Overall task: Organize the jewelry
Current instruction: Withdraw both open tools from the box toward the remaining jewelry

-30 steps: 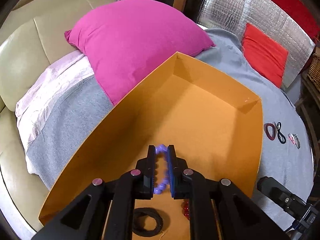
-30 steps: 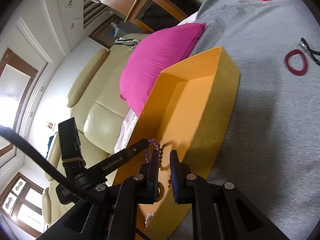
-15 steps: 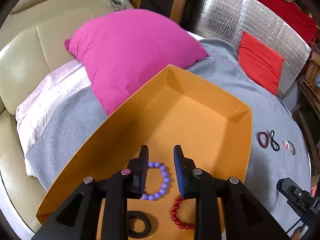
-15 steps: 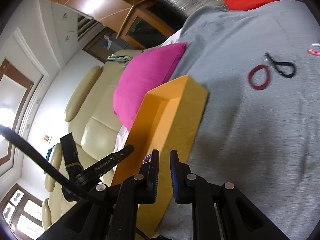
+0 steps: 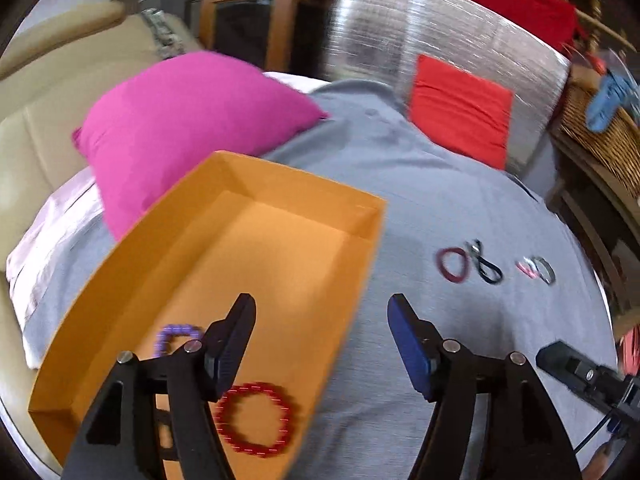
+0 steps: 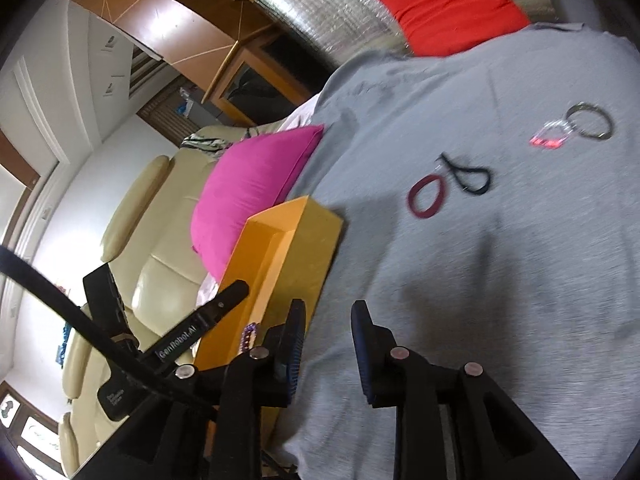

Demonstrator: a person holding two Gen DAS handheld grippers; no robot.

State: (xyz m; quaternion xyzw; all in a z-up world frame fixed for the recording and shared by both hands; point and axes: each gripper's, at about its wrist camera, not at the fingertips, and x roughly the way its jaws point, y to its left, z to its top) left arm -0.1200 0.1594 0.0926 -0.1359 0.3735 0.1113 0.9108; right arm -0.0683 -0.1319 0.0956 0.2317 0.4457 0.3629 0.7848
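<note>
An orange box (image 5: 280,248) sits on a grey cloth (image 5: 400,184). Inside it lie a purple bead bracelet (image 5: 176,334) and a red bead bracelet (image 5: 254,418). My left gripper (image 5: 322,322) is open and empty, above the box's right wall. On the cloth to the right lie a dark red ring band (image 5: 452,265), a black loop (image 5: 486,267), a pink piece (image 5: 525,267) and a silver ring (image 5: 545,270). My right gripper (image 6: 326,330) is open and empty over the cloth, beside the box (image 6: 280,256). The bands show ahead in the right wrist view (image 6: 427,196).
A magenta pillow (image 5: 192,120) lies behind the box on a cream sofa (image 5: 44,92). A red cushion (image 5: 460,108) leans on a silver foil panel (image 5: 440,32). A wicker basket (image 5: 600,128) stands at the far right.
My left gripper opened, let go of the purple bracelet into the box, and swung right. My right gripper opened and turned toward the bands on the cloth.
</note>
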